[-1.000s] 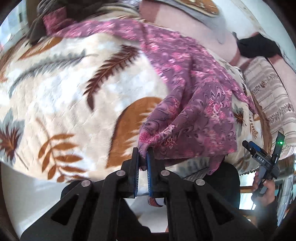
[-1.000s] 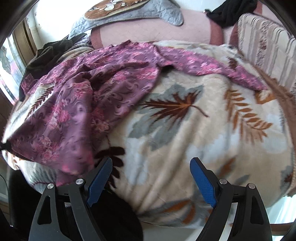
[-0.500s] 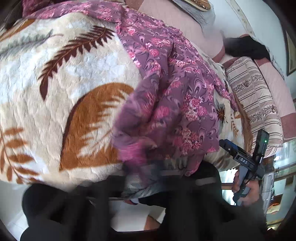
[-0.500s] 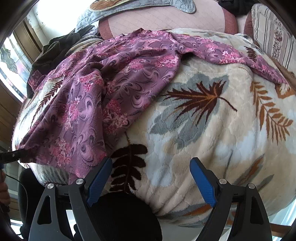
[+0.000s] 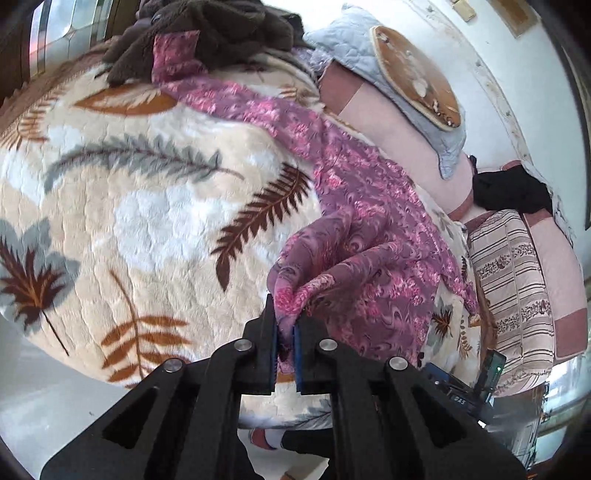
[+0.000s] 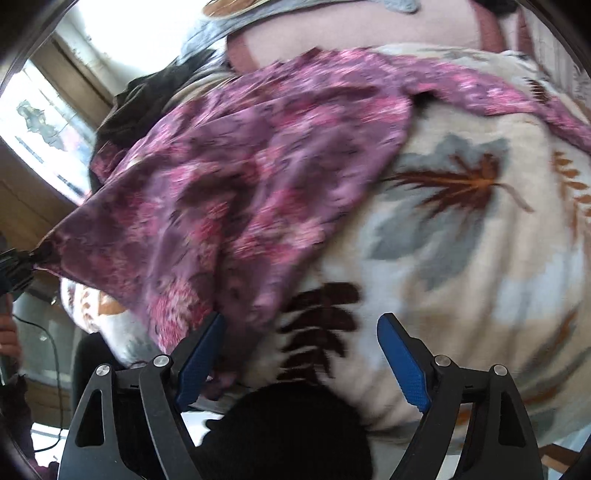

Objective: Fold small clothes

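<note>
A purple garment with pink flowers lies spread across a cream leaf-patterned blanket. My left gripper is shut on a bunched corner of it and holds that corner raised off the blanket. In the right wrist view the same garment stretches to the left, where the left gripper pinches its corner. My right gripper is open and empty, its left pad right at the garment's lower hem, over the blanket. The right gripper shows at the lower right of the left wrist view.
A dark brown fleece heap lies at the blanket's far end. A pink headboard cushion with a grey quilted pillow stands behind. A black cloth and a striped cushion are at the right. My dark knee is below.
My left gripper has lifted the garment's corner up and back over the blanket. My right gripper has moved closer to the garment's lower hem, still open.
</note>
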Action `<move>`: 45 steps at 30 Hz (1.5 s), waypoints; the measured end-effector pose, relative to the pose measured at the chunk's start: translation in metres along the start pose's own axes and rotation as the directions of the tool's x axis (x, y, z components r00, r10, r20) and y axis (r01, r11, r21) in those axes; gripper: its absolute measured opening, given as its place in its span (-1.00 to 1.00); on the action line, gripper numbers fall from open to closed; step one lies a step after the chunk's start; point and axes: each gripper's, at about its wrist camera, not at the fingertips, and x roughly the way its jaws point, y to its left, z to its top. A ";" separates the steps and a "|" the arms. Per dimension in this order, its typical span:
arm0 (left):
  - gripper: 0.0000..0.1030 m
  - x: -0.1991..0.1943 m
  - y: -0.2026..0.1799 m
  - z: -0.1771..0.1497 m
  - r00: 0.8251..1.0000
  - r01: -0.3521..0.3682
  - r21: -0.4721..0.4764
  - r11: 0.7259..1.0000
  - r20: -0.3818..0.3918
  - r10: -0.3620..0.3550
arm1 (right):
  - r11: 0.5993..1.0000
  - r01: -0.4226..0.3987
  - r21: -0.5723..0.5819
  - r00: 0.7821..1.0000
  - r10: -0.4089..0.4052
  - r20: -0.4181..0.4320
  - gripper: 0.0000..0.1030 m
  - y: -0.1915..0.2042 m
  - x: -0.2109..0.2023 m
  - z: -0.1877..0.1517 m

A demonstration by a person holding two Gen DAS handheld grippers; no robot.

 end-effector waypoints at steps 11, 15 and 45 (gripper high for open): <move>-0.92 0.001 -0.004 -0.005 1.000 -0.005 -0.007 1.000 -0.018 0.005 | 0.993 0.106 -0.060 0.994 -0.107 -0.023 -0.23 0.040 0.022 -0.008; -0.92 0.003 -0.003 -0.006 1.000 -0.010 -0.015 1.000 -0.024 0.010 | 0.989 0.088 -0.120 0.996 -0.088 0.000 -0.94 0.058 0.024 -0.010; -0.26 0.056 -0.042 0.054 0.988 0.017 0.154 0.988 -0.155 0.007 | 0.921 -0.071 0.384 0.970 -0.025 0.241 -0.52 -0.128 -0.063 0.089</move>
